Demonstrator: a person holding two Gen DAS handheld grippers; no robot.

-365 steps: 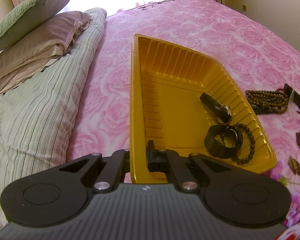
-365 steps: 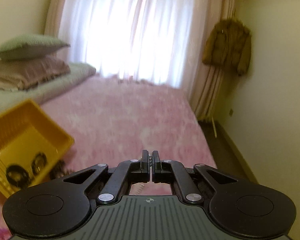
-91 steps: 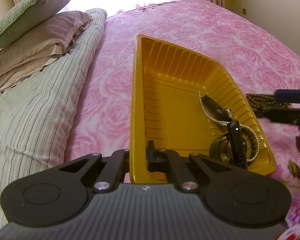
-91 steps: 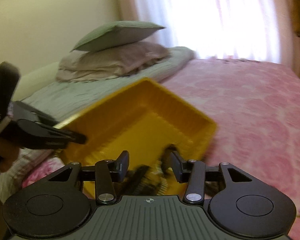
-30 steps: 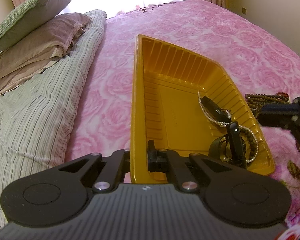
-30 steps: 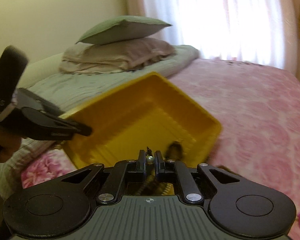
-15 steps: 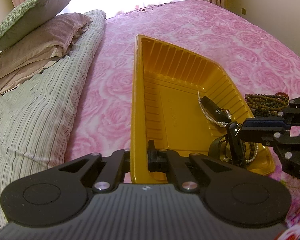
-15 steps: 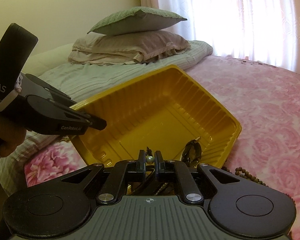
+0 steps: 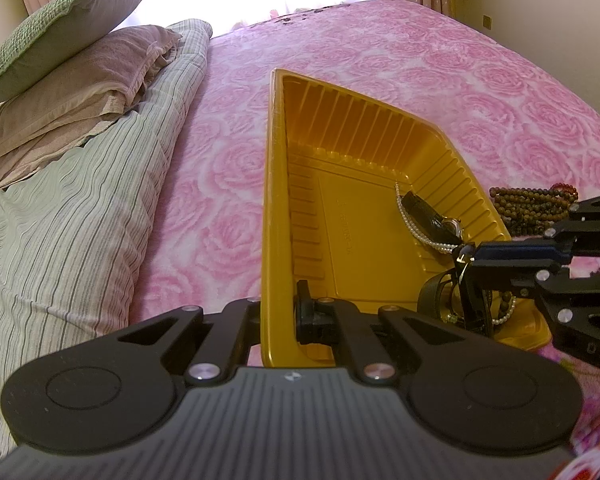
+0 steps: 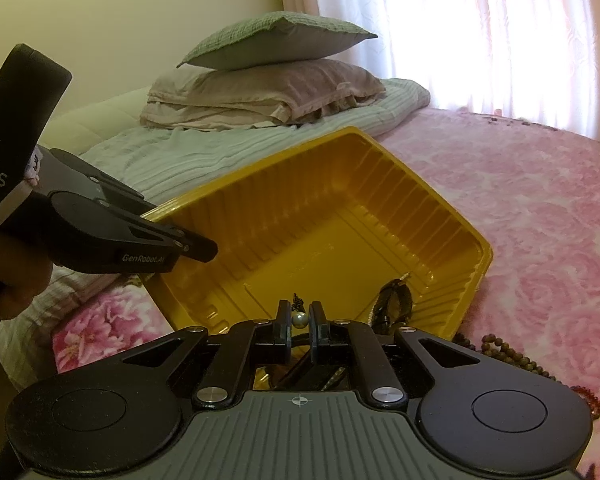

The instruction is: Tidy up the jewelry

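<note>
I have the left gripper [image 9: 278, 314] clamped on the near wall of the yellow tray [image 9: 364, 152], steadying it on the pink bedspread [image 9: 480, 68]. My right gripper [image 10: 299, 320] is pinched on a small pearl piece [image 10: 299, 320], held over the tray's near corner where the watches [image 9: 432, 216] and a pearl strand [image 9: 420, 236] already lie. I judge this the drop-off step: I should lower slightly, part the fingers and let the piece fall inside. The brown bead necklaces [image 9: 534, 206] lie on the bed just beside the tray, probably next.
</note>
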